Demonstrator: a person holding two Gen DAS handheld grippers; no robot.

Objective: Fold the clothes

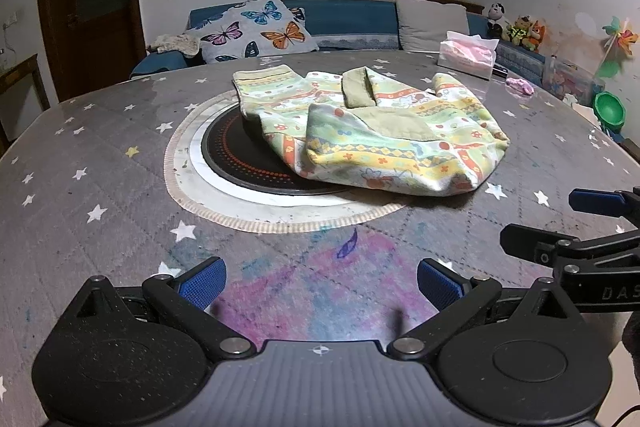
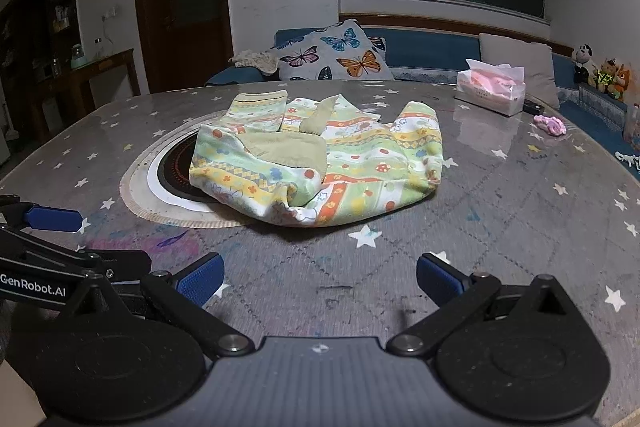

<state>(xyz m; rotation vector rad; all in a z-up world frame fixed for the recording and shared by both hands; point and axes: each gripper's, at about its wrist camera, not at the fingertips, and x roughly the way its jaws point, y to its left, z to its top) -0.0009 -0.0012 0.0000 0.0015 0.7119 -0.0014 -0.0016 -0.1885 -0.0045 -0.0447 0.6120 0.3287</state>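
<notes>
A small patterned garment [image 1: 372, 131], green, yellow and orange with olive cuffs, lies loosely bunched on the table's middle, partly over a round black hotplate [image 1: 240, 155]. It also shows in the right wrist view [image 2: 320, 163]. My left gripper [image 1: 320, 285] is open and empty, low over the table's near edge, short of the garment. My right gripper [image 2: 318, 283] is open and empty, also short of the garment. The right gripper's fingers [image 1: 592, 201] show at the right of the left view; the left gripper's fingers [image 2: 52, 219] show at the left of the right view.
The round table [image 1: 100, 187] has a grey star-print cover. A tissue pack [image 1: 468, 57] and a pink scrap [image 1: 520, 85] lie at its far right. A sofa with a butterfly cushion [image 1: 260, 31] and toys stands behind.
</notes>
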